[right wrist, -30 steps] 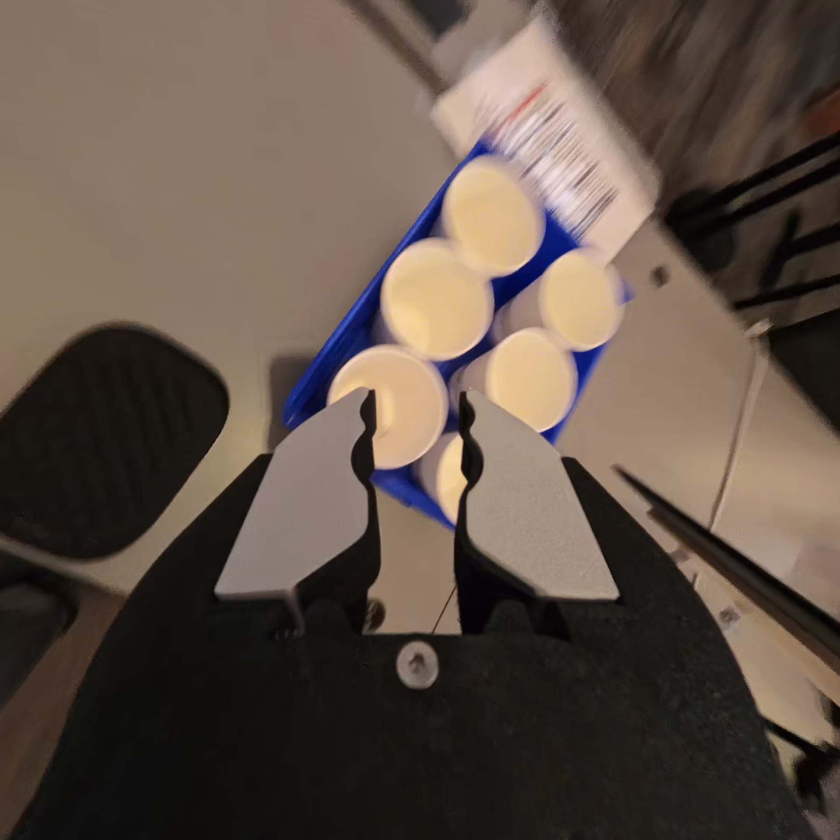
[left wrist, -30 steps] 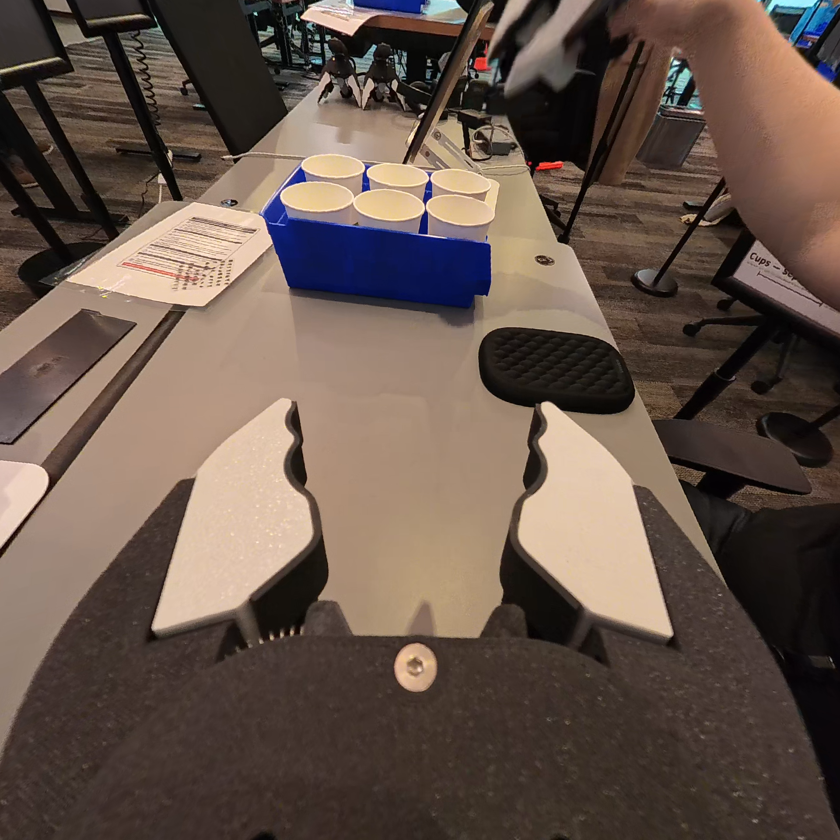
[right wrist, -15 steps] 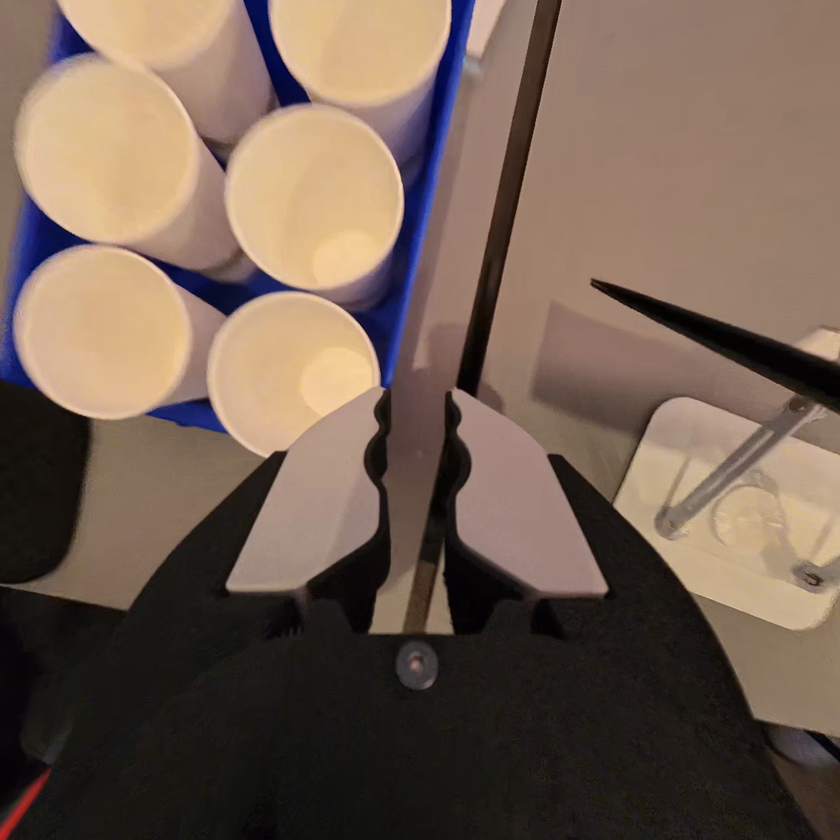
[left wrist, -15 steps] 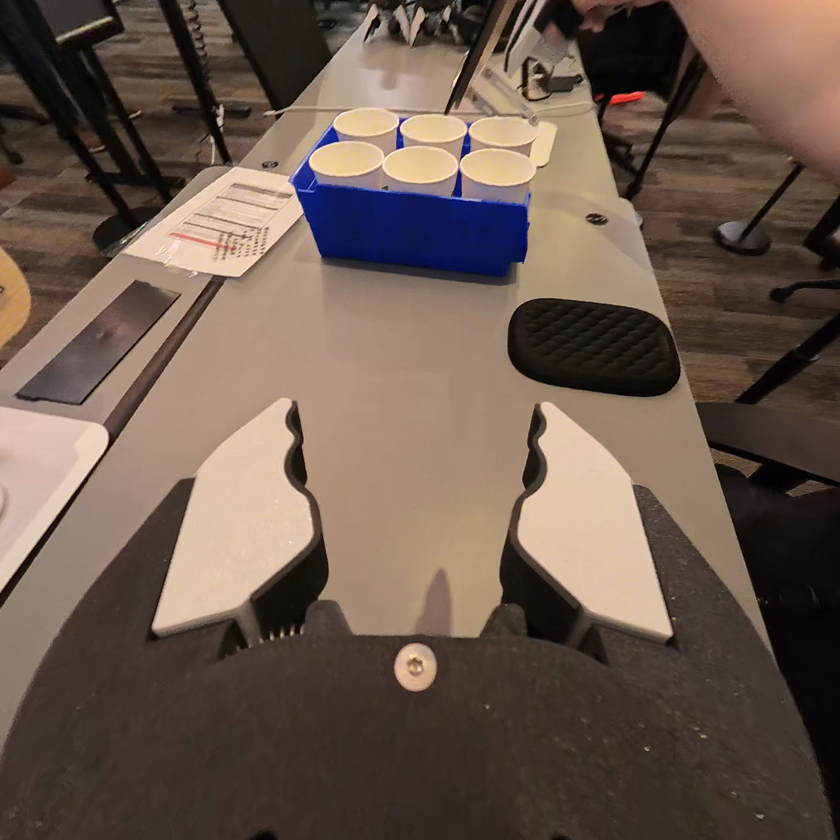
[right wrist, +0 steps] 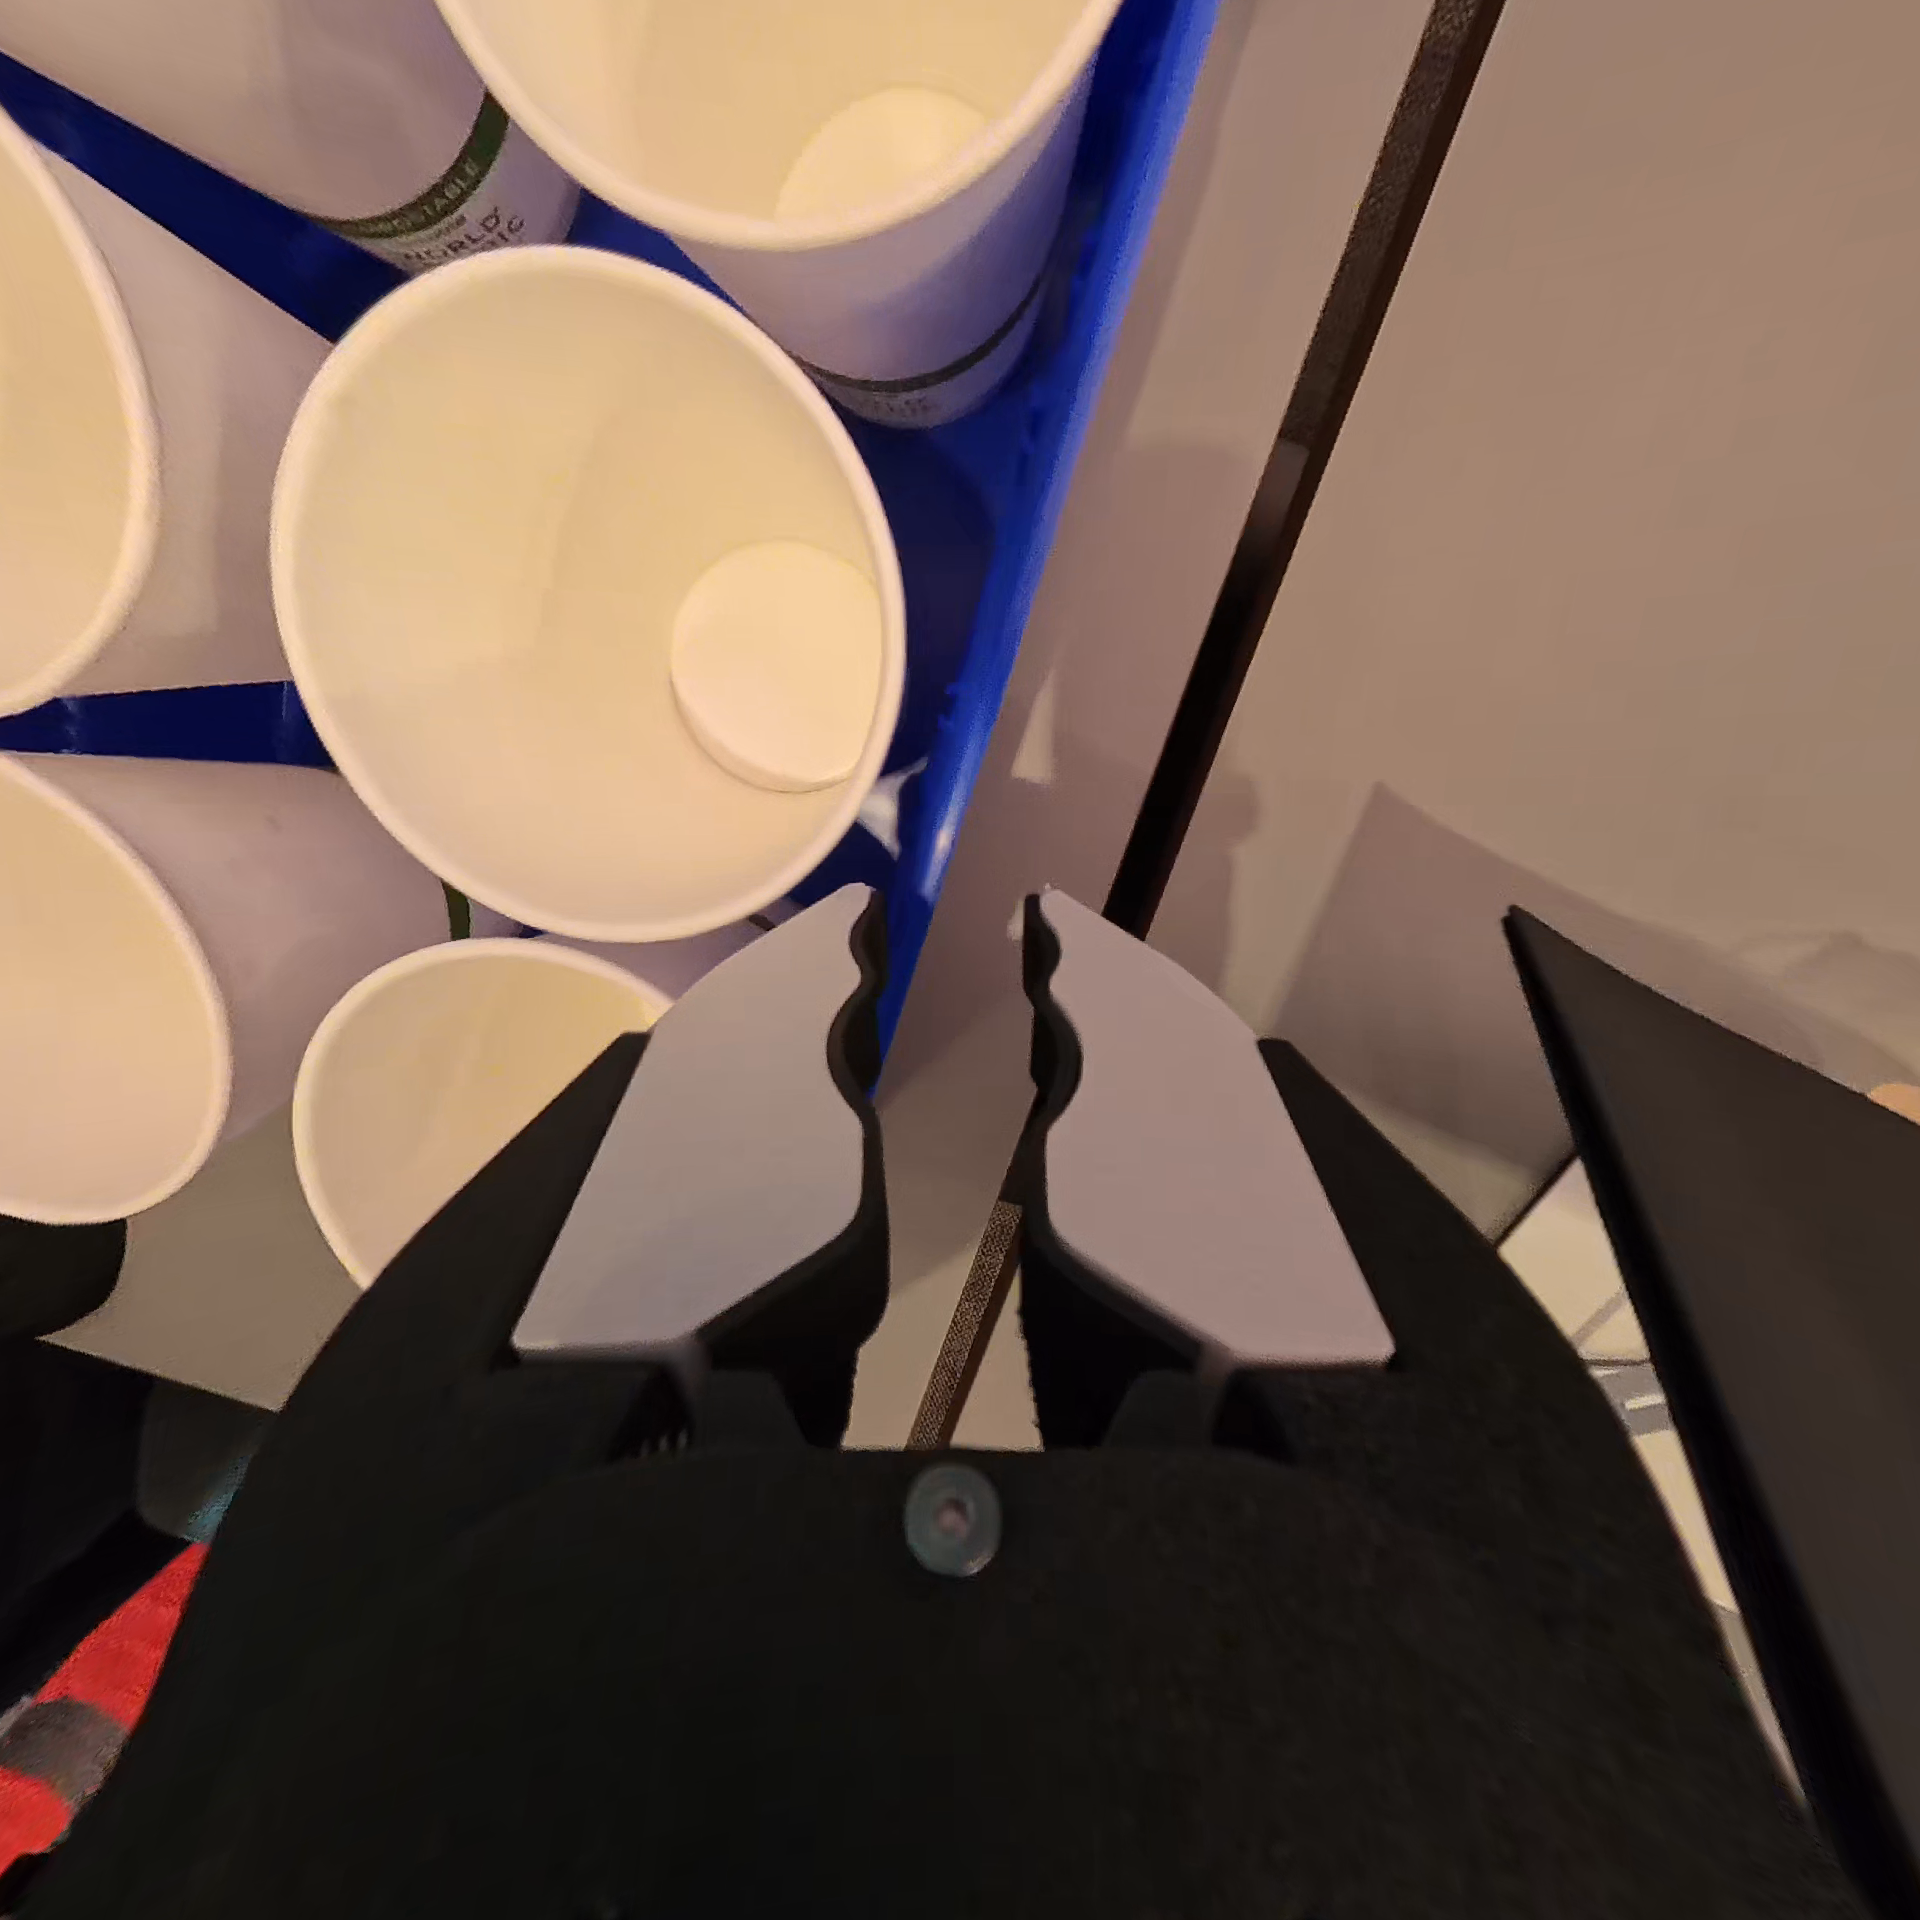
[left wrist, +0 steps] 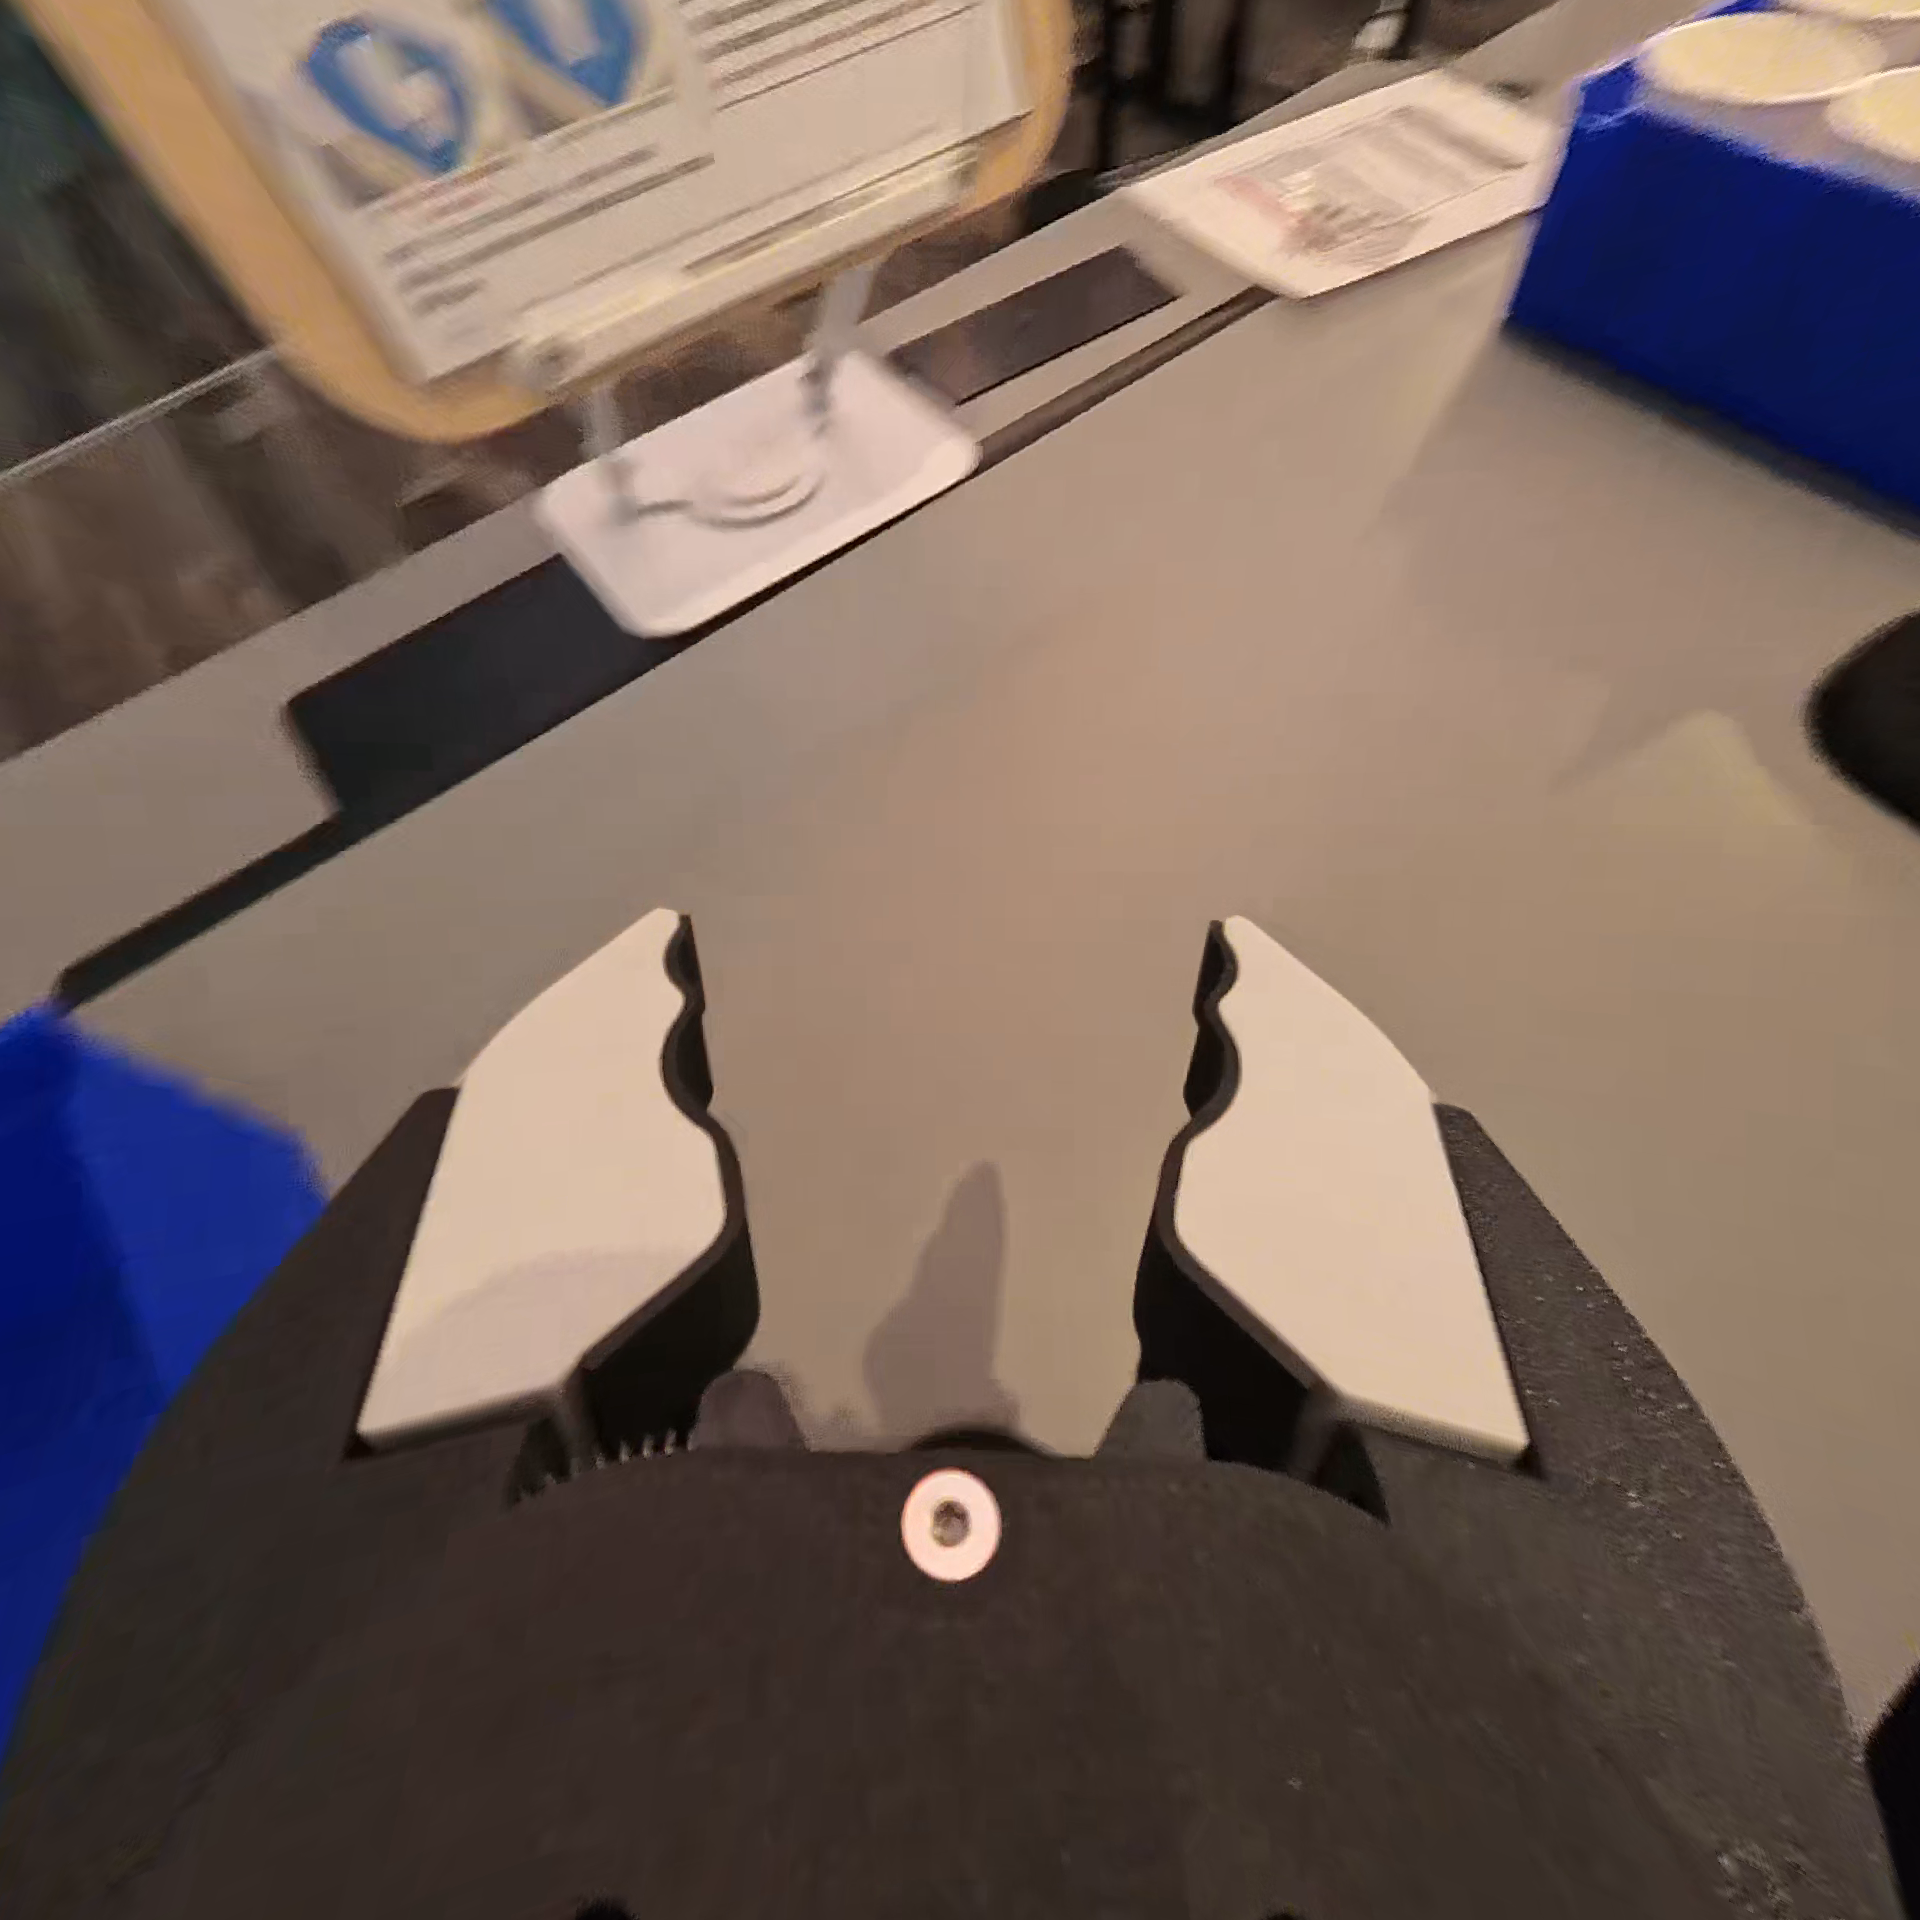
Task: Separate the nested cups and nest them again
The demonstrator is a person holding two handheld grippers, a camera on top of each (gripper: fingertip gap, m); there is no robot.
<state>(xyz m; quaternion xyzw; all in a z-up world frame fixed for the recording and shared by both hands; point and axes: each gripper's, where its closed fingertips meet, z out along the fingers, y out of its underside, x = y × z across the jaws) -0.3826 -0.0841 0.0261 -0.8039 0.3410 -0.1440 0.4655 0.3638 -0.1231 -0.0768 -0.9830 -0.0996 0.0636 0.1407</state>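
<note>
Spanning both views: bare grey table (left wrist: 1039, 727).

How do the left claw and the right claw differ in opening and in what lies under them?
The left claw is spread wide; the right claw is open only by a narrow gap. The left claw hangs over bare grey table; the right claw sits above the blue bin's wall, beside white paper cups. Both hold nothing.

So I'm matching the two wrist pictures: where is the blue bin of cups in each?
Left wrist view: blue bin at the far upper right, blurred, cup rims just showing.
Right wrist view: blue bin fills the upper left, seen from above.
Shared landmark: the dark strip along the grey table.
</note>
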